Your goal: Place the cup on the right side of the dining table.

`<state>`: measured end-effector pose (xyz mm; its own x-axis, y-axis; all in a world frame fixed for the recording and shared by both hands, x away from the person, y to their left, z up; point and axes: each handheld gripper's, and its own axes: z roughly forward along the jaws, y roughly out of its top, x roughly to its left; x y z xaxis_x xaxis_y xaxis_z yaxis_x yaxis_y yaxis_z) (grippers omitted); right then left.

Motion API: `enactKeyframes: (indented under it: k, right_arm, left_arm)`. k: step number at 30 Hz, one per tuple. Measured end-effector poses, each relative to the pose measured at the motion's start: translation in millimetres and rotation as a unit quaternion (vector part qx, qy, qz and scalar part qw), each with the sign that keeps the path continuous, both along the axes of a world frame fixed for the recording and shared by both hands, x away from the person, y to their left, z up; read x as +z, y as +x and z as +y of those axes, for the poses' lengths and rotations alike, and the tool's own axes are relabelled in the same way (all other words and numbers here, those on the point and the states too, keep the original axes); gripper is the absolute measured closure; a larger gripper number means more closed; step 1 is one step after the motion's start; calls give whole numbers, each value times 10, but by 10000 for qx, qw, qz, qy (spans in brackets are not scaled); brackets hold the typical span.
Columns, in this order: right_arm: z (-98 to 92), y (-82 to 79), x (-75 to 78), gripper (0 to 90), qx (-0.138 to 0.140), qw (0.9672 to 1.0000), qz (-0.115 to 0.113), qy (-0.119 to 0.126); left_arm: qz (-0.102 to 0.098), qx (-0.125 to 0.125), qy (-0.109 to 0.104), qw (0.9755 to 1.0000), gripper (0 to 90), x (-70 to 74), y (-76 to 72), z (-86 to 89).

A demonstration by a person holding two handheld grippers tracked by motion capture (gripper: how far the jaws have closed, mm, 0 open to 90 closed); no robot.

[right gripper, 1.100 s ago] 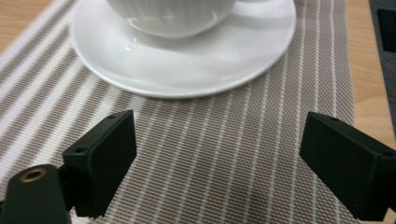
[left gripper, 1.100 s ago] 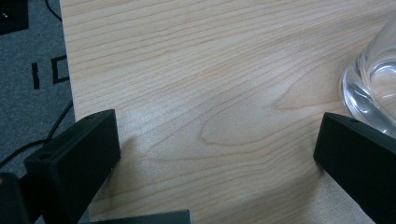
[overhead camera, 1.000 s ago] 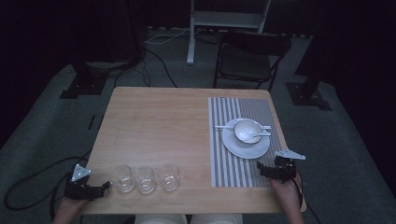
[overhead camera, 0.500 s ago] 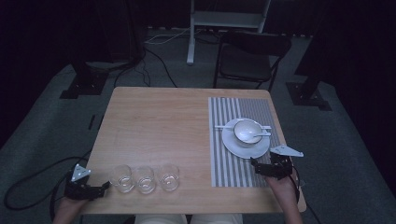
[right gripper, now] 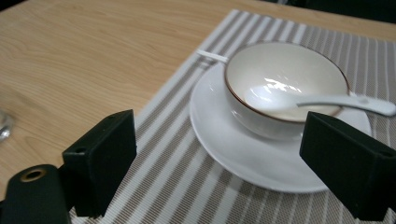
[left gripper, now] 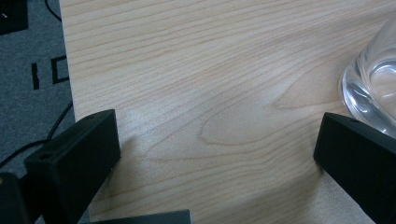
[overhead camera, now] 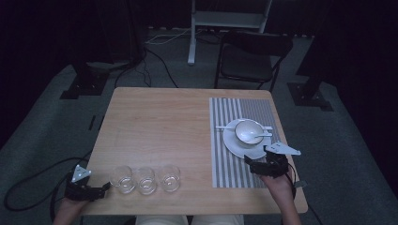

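table: the wooden table [overhead camera: 159,126] takes the middle of the high view; its left half is bare wood, the widest open room for moving.
placemat: the striped placemat [overhead camera: 234,161] lies along the table's right side, its near end close to the front edge.
plate: the white plate [overhead camera: 234,145] sits at the mat's upper middle, with the bowl [overhead camera: 248,130] on it and a white spoon [overhead camera: 259,136] resting in the bowl, handle over the rim.
glasses: three clear glasses [overhead camera: 146,179] stand in a row near the front edge, lower left of centre, just apart from each other.
change: the right gripper [overhead camera: 256,165] has moved up and leftward over the last second, from beside the mat's right edge to just below the plate; likely the start of a reach for the plate or bowl.
right gripper: jaws spread wide, holding nothing; in the right gripper view the plate [right gripper: 261,158] lies between them, untouched.
left gripper: the left gripper [overhead camera: 101,189] has stayed at the lower left corner, jaws wide apart and empty, the nearest glass [left gripper: 373,88] just beside one jaw.
edges: the left hand sits right at the table's corner; the plate is near the right edge.
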<state>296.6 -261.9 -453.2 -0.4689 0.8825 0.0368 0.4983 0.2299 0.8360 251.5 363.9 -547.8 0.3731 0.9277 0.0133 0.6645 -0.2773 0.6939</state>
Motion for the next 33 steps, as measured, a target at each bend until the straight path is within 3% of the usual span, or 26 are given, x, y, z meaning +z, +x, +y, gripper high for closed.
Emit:
enactKeyframes:
  k: [8, 17, 26, 33]
  right_arm:
    - [238, -11, 121, 105, 495, 9984, -277, 15]
    - [476, 9, 186, 105, 875, 9956, -324, 105]
    - [700, 25, 194, 105, 1260, 9912, -348, 194]
    - [869, 40, 149, 105, 1666, 9851, -269, 337]
  left_arm:
    - [0, -4, 3, 10000, 8, 0, -1, 1]
    - [-1, -9, 5, 10000, 8, 0, -1, 1]
    - [-2, -14, 5, 10000, 8, 0, -1, 2]
    - [-3, -12, 3, 10000, 8, 0, -1, 1]
